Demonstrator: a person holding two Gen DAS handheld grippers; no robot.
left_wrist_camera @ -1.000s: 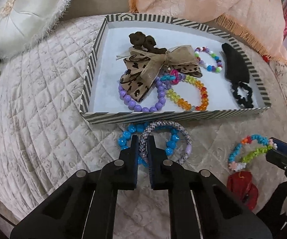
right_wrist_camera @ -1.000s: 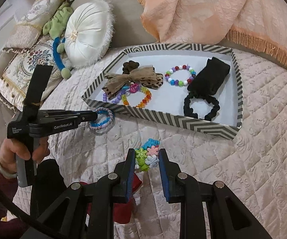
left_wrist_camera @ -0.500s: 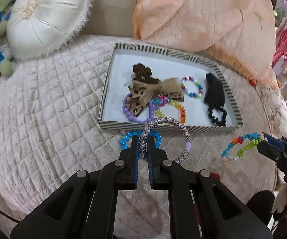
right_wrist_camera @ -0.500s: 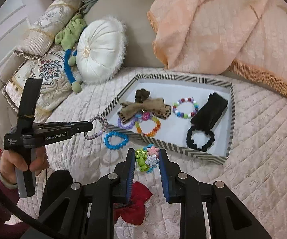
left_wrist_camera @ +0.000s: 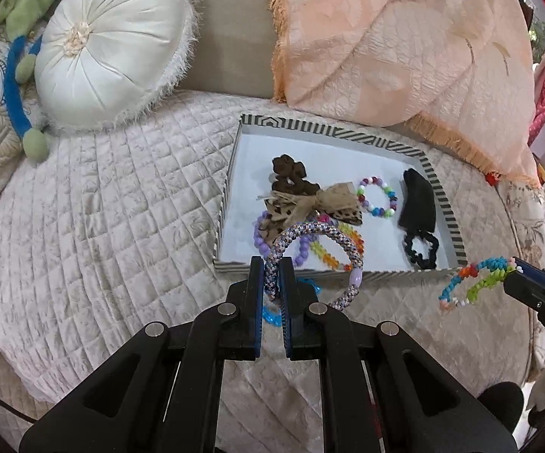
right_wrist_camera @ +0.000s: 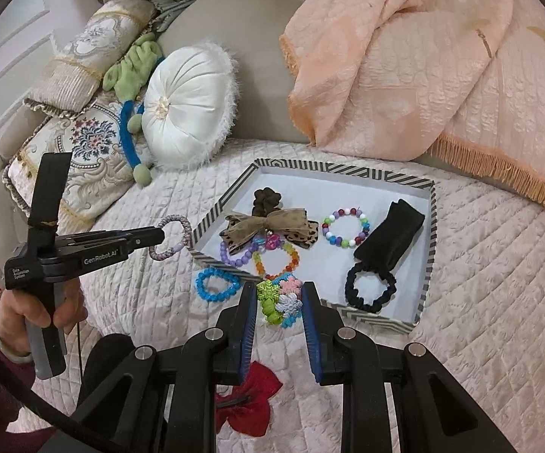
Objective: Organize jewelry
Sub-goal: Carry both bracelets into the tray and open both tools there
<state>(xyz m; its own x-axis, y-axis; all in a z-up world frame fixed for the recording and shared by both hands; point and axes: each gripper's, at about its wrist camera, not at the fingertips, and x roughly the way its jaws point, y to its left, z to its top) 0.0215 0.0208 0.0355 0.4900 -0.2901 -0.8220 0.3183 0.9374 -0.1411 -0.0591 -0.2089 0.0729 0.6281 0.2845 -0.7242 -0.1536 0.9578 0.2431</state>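
My left gripper (left_wrist_camera: 271, 277) is shut on a braided multicolour bracelet (left_wrist_camera: 325, 236) and holds it in the air in front of the striped tray (left_wrist_camera: 416, 275); it also shows in the right wrist view (right_wrist_camera: 161, 236) with that bracelet (right_wrist_camera: 181, 226). My right gripper (right_wrist_camera: 278, 304) is shut on a colourful flower-bead bracelet (right_wrist_camera: 280, 302), raised above the quilt; this bracelet also shows in the left wrist view (left_wrist_camera: 472, 281). The tray (right_wrist_camera: 302, 164) holds a leopard bow (right_wrist_camera: 268, 226), bead bracelets and black scrunchies.
A blue bead bracelet (right_wrist_camera: 215, 283) lies on the quilt in front of the tray, and a red bow (right_wrist_camera: 249, 396) lies nearer me. A round white cushion (left_wrist_camera: 110, 45) and a peach throw (left_wrist_camera: 404, 45) sit behind the tray.
Both grippers have lifted up and back from the quilt with their bracelets. The blue bead bracelet stays on the quilt.
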